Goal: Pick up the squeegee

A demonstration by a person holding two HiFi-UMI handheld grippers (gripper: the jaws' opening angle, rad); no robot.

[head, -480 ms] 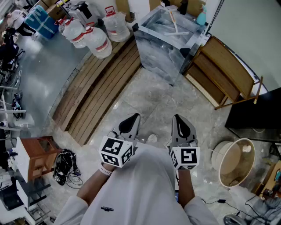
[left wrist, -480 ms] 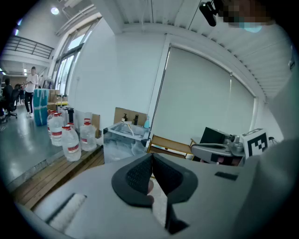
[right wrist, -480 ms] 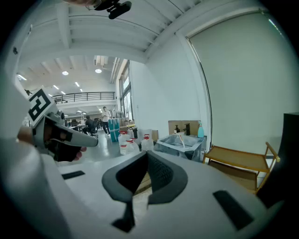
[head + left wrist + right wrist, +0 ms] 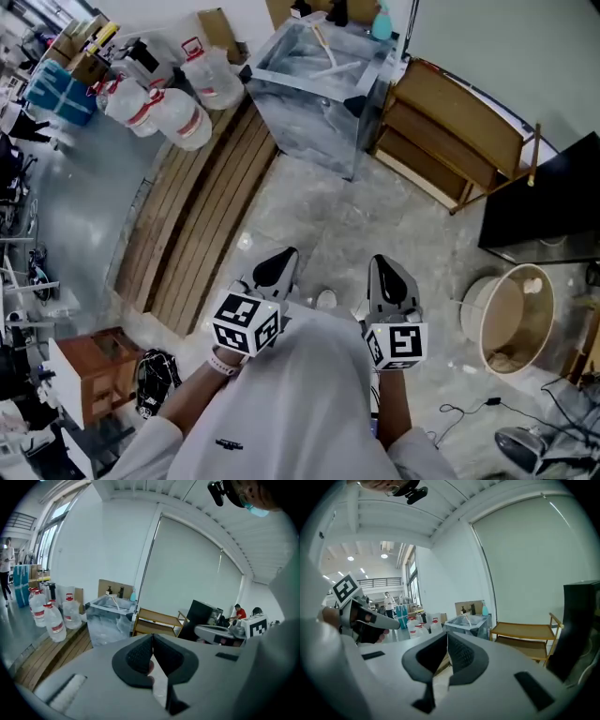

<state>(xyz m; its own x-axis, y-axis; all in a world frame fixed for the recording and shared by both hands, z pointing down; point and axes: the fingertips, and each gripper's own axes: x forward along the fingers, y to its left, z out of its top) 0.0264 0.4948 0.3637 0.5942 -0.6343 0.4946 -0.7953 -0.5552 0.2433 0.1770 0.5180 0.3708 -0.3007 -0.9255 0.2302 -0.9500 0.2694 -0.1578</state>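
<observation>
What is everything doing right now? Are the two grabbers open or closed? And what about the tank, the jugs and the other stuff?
Left gripper: jaws shut, nothing between them.
Right gripper: jaws shut, nothing between them.
Squeegee: in the tank, not picked up yet.
Tank: open on top.
Jugs: upright, caps on.
Bin: open on top.

We're in a big open workshop-lab hall: tall windows (image 4: 51, 517) up one side, a railed upper gallery (image 4: 386, 581), polished stone floor (image 4: 375, 225). Water jugs (image 4: 178, 117) and cardboard boxes (image 4: 211, 28) crowd the wall, there's a glass tank (image 4: 309, 112), cables (image 4: 469, 408) trail about, and people (image 4: 239, 612) sit at the far side.
</observation>
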